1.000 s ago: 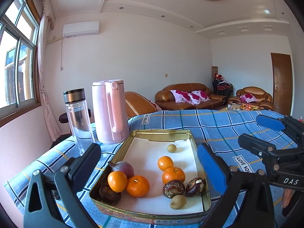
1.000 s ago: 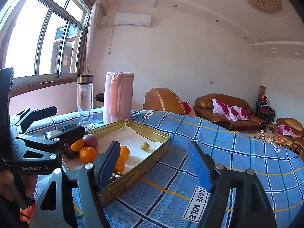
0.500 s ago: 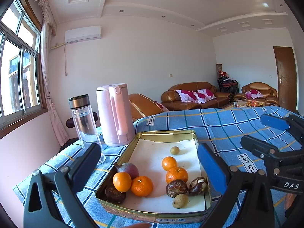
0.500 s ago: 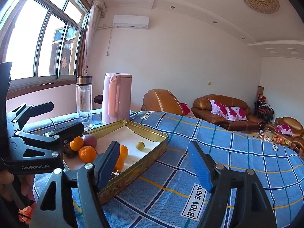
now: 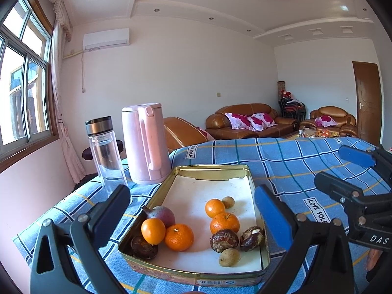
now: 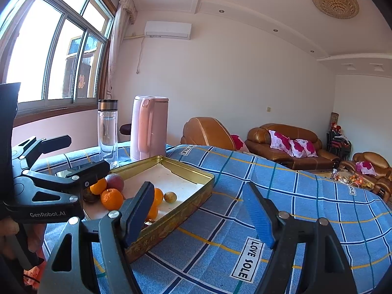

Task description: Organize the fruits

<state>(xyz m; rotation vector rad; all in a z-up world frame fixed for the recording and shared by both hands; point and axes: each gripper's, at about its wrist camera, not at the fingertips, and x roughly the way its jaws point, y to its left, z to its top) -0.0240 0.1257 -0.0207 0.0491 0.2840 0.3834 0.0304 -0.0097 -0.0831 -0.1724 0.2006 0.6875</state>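
Left claw (image 5: 192,210) hangs wide and empty over the gold tin tray (image 5: 213,169) at the desk's left edge. All the fruit sits loose inside it: tangerines (image 5: 178,237), a passion fruit (image 5: 161,214), and longans (image 5: 229,257), unsorted by kind. Right claw (image 6: 197,210) is wide and empty over the blue checked cloth (image 6: 306,208). Since the earlier frame the left claw has dipped nearer the tray.

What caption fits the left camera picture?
Open left tongs hover over a gold tin tray of oranges on a blue checked cloth.
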